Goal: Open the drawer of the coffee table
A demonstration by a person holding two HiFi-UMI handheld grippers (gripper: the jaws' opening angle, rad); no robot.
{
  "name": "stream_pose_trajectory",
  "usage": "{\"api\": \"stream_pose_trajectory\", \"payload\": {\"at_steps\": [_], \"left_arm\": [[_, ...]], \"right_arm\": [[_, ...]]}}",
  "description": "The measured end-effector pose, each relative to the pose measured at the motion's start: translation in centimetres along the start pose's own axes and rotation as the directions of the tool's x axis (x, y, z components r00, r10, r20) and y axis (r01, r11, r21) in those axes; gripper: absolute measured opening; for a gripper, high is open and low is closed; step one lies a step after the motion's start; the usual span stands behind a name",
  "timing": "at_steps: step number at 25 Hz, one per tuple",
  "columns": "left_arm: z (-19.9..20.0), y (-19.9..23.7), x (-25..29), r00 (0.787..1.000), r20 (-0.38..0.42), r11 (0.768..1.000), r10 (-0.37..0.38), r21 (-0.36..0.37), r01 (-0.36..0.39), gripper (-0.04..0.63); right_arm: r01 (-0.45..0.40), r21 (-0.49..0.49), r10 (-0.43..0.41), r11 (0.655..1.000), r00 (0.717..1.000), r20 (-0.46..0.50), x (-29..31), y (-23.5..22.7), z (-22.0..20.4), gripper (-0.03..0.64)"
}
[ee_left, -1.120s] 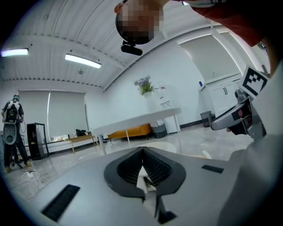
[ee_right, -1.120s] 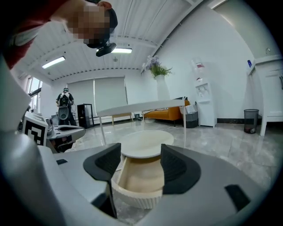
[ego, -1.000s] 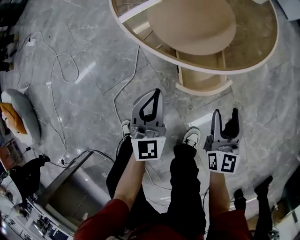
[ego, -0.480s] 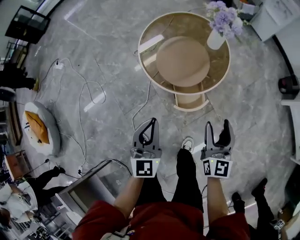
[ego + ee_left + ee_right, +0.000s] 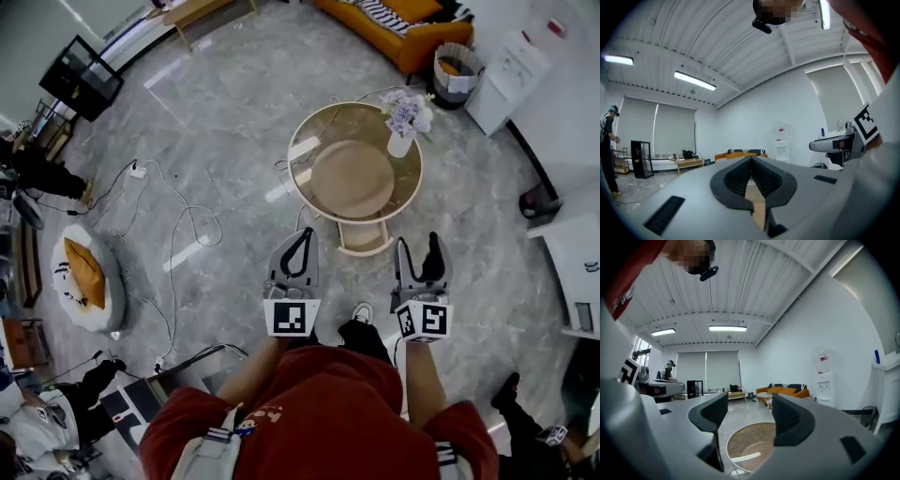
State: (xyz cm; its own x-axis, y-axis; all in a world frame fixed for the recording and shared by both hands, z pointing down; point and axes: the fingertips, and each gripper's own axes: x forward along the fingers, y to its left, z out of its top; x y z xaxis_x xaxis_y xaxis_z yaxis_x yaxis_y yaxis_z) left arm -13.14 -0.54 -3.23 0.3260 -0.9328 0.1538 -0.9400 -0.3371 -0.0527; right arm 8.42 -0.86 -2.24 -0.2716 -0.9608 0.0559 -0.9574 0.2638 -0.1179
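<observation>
Here's the person standing on the marble floor (image 5: 216,112), with the round coffee table (image 5: 323,127) straight ahead and both tools held out in front. The left hand-held gripper (image 5: 302,234) is clenched. Its own view shows the jaws (image 5: 751,160) meeting at the tips, with nothing held between them. The right hand-held gripper (image 5: 419,246) is released, jaws standing well apart, and through that gap you see the table top (image 5: 750,441) below and ahead.

Now the part that matters. At the table's near edge a small pale box, which I take for the drawer (image 5: 364,239), juts out toward the person. From overhead it sits between the two hand-held grippers, perhaps a touch nearer the right one. Its pull line looks to run from the table's centre straight back at the person, so I'd judge a reach forward and down and then a draw back, and the right one is already spread to take hold.

Both hand-held grippers point level across the room rather than down at the drawer, so neither is near it yet.

Hard to make out: no handle or lip on the drawer front, which is too small from above. I can't tell whether it is shut or already partly out. A vase of flowers (image 5: 403,117) stands at the table's far right edge, clear of the drawer.
</observation>
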Motion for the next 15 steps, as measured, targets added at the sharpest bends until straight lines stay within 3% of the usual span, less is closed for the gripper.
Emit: {"api": "stream_pose_trajectory", "payload": {"at_steps": [5, 8, 12, 15], "left_arm": [[3.5, 1.7, -0.5, 0.996, 0.091, 0.999, 0.021, 0.027, -0.023, 0.014], [4.2, 2.9, -1.1, 0.994, 0.104, 0.999, 0.026, 0.045, -0.031, 0.014], [5.1, 4.3, -1.3, 0.991, 0.129, 0.996, 0.024, 0.081, -0.035, 0.014], [5.0, 5.4, -1.6, 0.991, 0.127, 0.996, 0.034, 0.073, -0.044, 0.014]], "right_arm": [[-0.011, -0.023, 0.013, 1.000, 0.998, 0.061, -0.3, 0.9, 3.7, 0.282], [-0.002, -0.033, 0.005, 0.999, 0.996, 0.088, -0.6, 1.1, 5.2, 0.282], [0.003, 0.023, -0.007, 1.000, 0.989, 0.149, -1.0, 1.2, 7.3, 0.282], [0.021, -0.019, -0.018, 1.000, 0.989, 0.148, -0.9, 1.9, 7.5, 0.282]]}}
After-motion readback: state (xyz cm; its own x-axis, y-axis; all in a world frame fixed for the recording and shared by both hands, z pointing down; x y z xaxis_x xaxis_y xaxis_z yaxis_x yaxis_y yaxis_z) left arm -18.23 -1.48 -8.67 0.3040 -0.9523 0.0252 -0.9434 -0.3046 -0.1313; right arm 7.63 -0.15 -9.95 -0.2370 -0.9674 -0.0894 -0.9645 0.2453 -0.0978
